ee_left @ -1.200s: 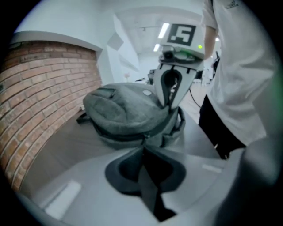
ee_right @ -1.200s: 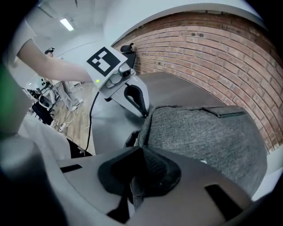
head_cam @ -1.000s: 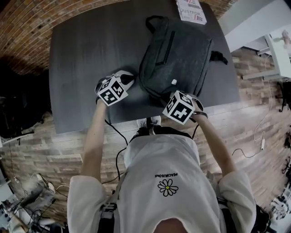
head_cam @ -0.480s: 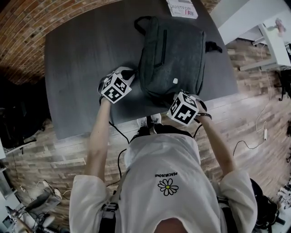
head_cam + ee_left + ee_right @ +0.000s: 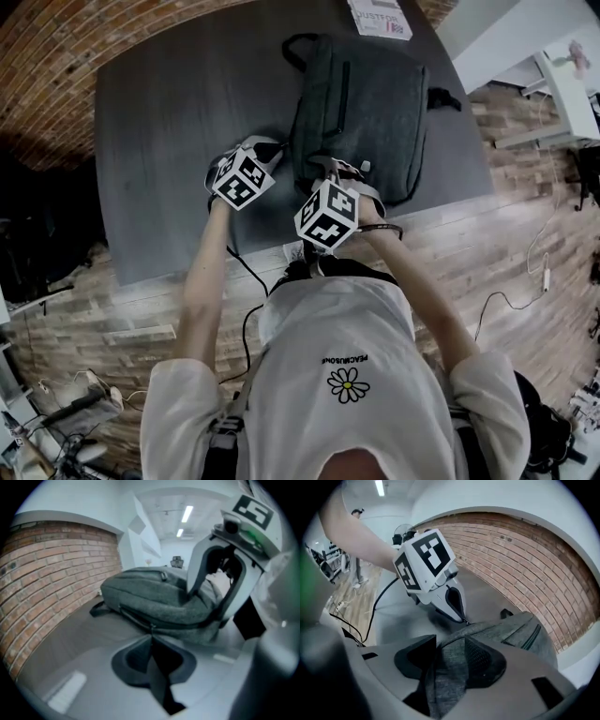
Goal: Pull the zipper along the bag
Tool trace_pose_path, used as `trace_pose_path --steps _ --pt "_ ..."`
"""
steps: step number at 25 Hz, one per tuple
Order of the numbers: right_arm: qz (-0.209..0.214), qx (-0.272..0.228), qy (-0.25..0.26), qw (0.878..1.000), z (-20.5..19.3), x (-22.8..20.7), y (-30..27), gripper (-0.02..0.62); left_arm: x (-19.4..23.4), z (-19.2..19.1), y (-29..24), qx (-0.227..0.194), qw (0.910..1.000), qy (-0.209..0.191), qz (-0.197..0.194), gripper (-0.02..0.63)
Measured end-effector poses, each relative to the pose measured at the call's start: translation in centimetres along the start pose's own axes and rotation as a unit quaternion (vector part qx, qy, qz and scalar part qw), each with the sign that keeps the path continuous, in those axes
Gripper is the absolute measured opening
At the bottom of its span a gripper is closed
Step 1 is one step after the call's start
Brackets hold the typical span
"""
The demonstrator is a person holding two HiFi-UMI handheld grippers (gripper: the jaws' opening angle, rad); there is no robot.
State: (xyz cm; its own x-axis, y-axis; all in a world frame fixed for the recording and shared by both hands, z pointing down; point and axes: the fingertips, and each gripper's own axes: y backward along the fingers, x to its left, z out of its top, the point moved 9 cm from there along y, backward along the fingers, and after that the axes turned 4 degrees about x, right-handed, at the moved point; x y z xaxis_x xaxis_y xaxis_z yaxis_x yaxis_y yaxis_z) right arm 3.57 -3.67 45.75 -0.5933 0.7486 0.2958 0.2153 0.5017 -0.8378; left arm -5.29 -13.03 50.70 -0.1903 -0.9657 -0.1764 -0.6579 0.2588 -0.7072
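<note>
A dark grey felt bag point(image 5: 361, 112) lies flat on the dark table point(image 5: 169, 112). My left gripper point(image 5: 275, 150) sits at the bag's near left corner. In the left gripper view it point(image 5: 151, 637) is shut, its tips pinching the small zipper pull point(image 5: 151, 628) on the zipper line. My right gripper point(image 5: 342, 167) is over the bag's near edge, close beside the left one. Its jaws have just been opening and now stand wide apart point(image 5: 450, 651), with a fold of the bag's fabric point(image 5: 450, 667) between them, not pressed. The left gripper's tip point(image 5: 464, 619) touches the bag point(image 5: 511, 630).
A printed booklet point(image 5: 378, 17) lies at the table's far edge behind the bag. A carry loop point(image 5: 298, 42) and a strap point(image 5: 445, 97) stick out from the bag. The table's near edge runs just under both grippers; cables point(image 5: 246, 281) hang below it.
The right gripper has left the bag's near right corner and moved left along its near edge, and its jaws have opened. The left gripper has stayed at the near left corner.
</note>
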Motion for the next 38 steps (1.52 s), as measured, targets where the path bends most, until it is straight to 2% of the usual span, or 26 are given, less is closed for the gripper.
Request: trace_pose_path --steps 3,5,7,10,14,16,23,27,35,38 --pt "-0.017 0.034 0.0 0.999 0.0 0.3 -1.1 0.186 0.0 -0.2 -0.1 -0.004 1.0 0.0 0.005 0.005" --pt "-0.011 0.054 -0.011 0.998 0.1 0.4 -1.4 0.163 -0.1 -0.2 -0.2 -0.001 0.9998 -0.005 0.017 0.005" --pt "0.012 0.059 -0.032 0.998 0.2 0.2 -1.3 0.12 -0.3 -0.2 -0.4 0.005 0.9992 -0.003 0.039 0.006" --pt "0.055 0.053 -0.072 0.994 0.5 -0.3 -0.8 0.066 -0.1 0.2 -1.1 0.013 0.9968 0.026 0.074 0.011" --pt "0.09 0.041 -0.122 0.988 0.4 -0.8 -0.5 0.015 1.7 1.4 -2.4 0.015 0.9943 0.053 0.092 0.011" --pt "0.098 0.038 -0.135 0.985 0.3 -0.9 -0.5 0.011 2.9 2.1 -3.1 0.019 0.994 0.053 0.093 0.009" --pt "0.118 0.038 -0.13 0.984 0.1 -0.8 -0.6 0.009 6.6 3.8 -5.9 0.031 0.9946 0.048 0.086 0.018" --pt "0.127 0.037 -0.131 0.982 -0.2 -1.4 -0.8 0.009 7.0 3.8 -6.7 0.028 0.9955 0.053 0.074 0.018" --pt "0.14 0.028 -0.14 0.98 -0.5 -1.6 -0.9 0.011 6.7 3.8 -6.7 0.022 0.9951 0.06 0.075 0.017" --pt "0.149 0.016 -0.137 0.979 -0.4 -2.1 -0.3 0.018 6.8 4.0 -6.0 0.004 0.9931 0.092 0.072 0.024"
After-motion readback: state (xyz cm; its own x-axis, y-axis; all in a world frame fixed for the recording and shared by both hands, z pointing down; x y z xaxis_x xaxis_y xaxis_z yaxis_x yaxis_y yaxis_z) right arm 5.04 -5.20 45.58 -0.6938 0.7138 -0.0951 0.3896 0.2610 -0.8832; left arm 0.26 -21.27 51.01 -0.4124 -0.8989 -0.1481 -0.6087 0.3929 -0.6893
